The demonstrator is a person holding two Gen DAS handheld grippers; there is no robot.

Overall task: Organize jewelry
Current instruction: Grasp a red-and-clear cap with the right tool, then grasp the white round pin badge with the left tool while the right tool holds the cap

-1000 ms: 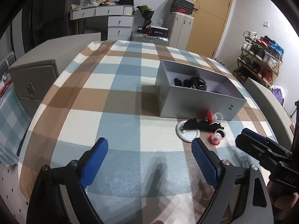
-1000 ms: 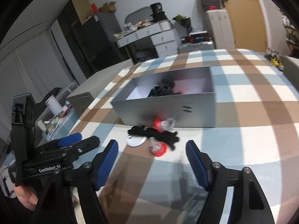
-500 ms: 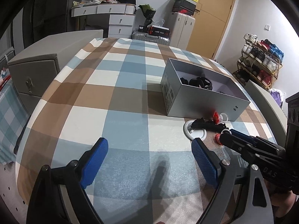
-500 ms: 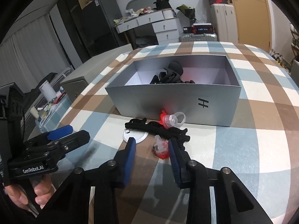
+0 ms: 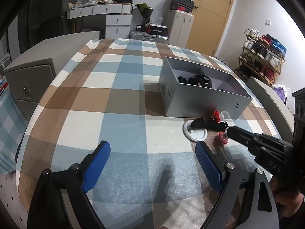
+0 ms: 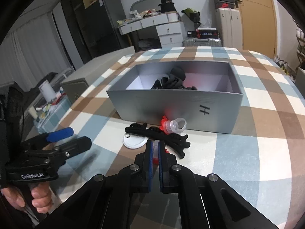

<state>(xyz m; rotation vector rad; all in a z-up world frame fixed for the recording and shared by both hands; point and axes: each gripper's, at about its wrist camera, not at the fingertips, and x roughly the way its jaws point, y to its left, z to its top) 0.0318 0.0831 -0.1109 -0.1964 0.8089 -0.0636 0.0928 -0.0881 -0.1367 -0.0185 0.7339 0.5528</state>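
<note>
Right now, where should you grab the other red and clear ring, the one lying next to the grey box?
Probably by its clear band, coming from above and from the near side. The ring lies on its side by the grey box, band end pointing right and free, its red top beside the black hair clips. The left gripper is open.

Right gripper (image 5: 227, 131) pinching red ring (image 5: 222, 139); left gripper (image 5: 152, 164) spread.

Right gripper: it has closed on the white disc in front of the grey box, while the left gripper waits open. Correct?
Not quite. The right gripper is shut on the small clear-and-red ring, not the white disc, which lies untouched beside it, as the right wrist view shows. The grey box and open left gripper are as stated.
</note>
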